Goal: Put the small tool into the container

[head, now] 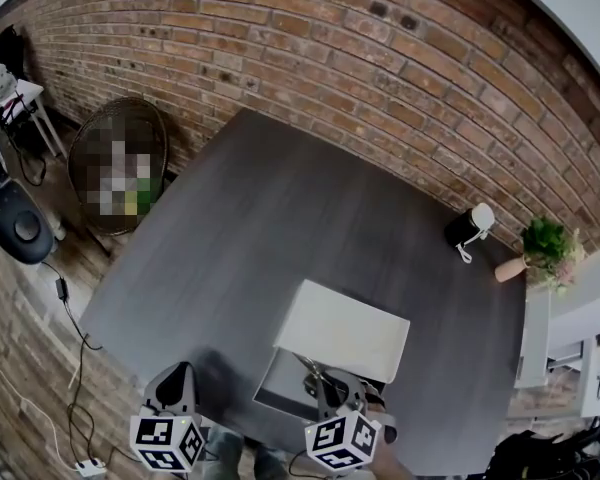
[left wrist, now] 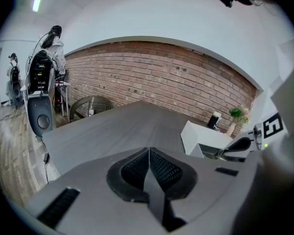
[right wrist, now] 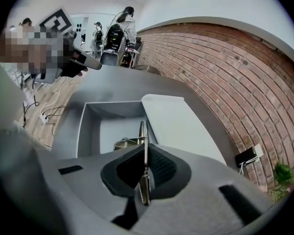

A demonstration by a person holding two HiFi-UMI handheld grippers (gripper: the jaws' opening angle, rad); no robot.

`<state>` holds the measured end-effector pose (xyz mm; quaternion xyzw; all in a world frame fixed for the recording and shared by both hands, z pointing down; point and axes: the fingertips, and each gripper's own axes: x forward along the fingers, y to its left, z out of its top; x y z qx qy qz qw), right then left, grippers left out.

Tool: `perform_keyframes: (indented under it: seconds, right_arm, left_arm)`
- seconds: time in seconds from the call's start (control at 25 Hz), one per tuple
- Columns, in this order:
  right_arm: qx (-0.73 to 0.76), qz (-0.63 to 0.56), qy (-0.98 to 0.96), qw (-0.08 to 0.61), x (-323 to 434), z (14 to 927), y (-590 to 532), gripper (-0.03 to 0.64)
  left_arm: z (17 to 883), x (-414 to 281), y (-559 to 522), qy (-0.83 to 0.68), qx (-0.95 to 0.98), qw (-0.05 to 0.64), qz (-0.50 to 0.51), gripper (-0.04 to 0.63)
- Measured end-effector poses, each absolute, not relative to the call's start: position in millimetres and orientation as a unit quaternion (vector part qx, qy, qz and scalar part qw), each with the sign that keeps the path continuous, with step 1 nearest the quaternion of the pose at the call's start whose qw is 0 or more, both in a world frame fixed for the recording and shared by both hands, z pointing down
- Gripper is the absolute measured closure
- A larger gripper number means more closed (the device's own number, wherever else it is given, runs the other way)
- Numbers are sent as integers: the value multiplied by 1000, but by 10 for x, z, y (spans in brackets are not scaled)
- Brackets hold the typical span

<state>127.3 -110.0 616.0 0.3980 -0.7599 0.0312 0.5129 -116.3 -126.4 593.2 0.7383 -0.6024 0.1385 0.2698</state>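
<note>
Over the open half of the container (right wrist: 90, 126), the right claw (right wrist: 145, 153) is clamped tight on the small tool (right wrist: 142, 131). It's a slim metal piece pinched edge-on between the pads, and its tip pokes out ahead and points down into the box. Whether that tip touches the box floor, I can't tell. The white lid (right wrist: 179, 126) lies across the container's other half, the half away from the counter's near edge.

From the head view, the container sits by that near edge, right of the middle, with the right claw tilted steeply down above it. Off to its left, also at the near edge, the left claw (left wrist: 149, 165) has its pads pressed together with nothing between them, clear of the box.

The dark grey counter (head: 280, 218) runs back to a brick wall (head: 380, 58). Near the far right corner stand a small black-and-white device (head: 468, 226) and a potted plant (head: 545, 240).
</note>
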Motion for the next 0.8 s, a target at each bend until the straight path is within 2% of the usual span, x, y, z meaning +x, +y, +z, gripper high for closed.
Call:
perform_keyframes:
  seconds: [0.16,0.56,0.8]
  right_arm:
    - [381,56,-773,503,1246,6201,-1089,601]
    - [316,118,-793,507,1124,6358,-922,505]
    - [289,127,-798,513,1088,6386,-895,491]
  left_arm:
    - [5984,-1138,-1265,-595,741,279,141,588]
    - [5983,-1072,-1277,-579,750,289,138,588]
    - [6010,-1091,-1252,-575,751,294,139,588]
